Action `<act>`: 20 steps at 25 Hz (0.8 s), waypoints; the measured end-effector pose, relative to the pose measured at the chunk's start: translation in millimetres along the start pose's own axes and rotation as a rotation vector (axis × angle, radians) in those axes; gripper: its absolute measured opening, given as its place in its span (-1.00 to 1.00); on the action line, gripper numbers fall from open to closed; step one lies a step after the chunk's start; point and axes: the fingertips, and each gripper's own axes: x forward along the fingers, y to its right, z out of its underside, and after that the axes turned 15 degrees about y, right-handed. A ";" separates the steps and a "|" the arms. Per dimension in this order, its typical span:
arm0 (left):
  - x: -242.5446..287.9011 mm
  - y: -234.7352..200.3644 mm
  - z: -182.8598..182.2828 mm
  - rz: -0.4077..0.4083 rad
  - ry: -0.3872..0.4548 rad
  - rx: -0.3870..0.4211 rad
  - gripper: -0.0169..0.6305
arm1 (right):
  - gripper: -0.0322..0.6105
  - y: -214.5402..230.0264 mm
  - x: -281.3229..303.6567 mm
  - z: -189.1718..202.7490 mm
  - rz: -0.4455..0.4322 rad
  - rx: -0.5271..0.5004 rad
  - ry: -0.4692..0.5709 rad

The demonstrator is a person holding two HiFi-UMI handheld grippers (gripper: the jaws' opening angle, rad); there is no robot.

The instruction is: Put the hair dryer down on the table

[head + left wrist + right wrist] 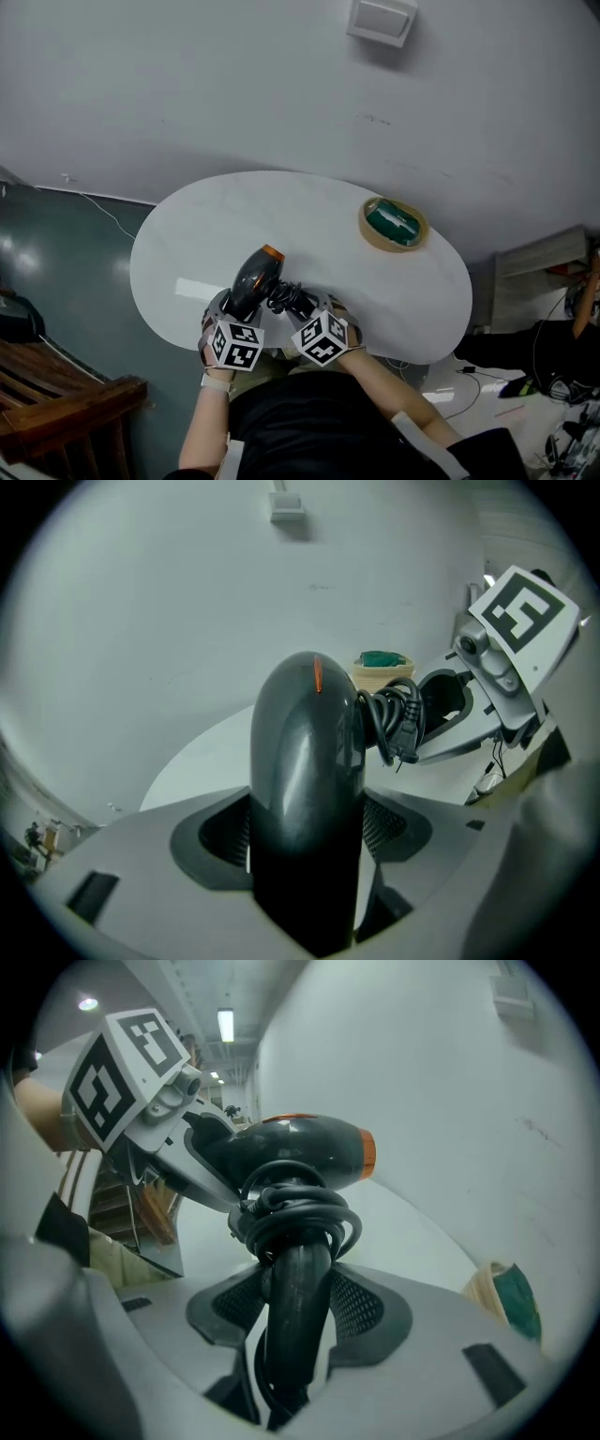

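A dark grey hair dryer with an orange ring at its nozzle is held over the near edge of the white oval table. My left gripper is shut on its barrel, which fills the gap between the pads. My right gripper is shut on the dryer's handle, just below the black cord coiled round it. The two grippers sit side by side, close together. Whether the dryer touches the tabletop I cannot tell.
A round beige holder with something green in it stands at the table's back right. A wooden bench is on the floor at left. Cables and gear lie on the floor at right. The wall rises behind the table.
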 end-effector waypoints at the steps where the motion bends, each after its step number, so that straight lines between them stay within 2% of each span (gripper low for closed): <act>1: 7.4 -0.6 -3.0 0.023 0.007 0.010 0.08 | -0.26 5.2 1.1 1.5 0.024 0.015 -0.009; 6: 39.6 -7.0 -8.8 0.128 0.043 0.043 0.08 | -0.26 23.3 11.3 7.4 0.129 0.068 -0.051; 12: 76.9 -16.3 -14.7 0.232 0.045 0.058 0.09 | -0.27 45.4 25.8 10.7 0.202 0.131 -0.087; 20: 122.2 -32.6 -21.4 0.293 0.026 0.058 0.09 | -0.27 77.5 51.5 12.7 0.264 0.165 -0.136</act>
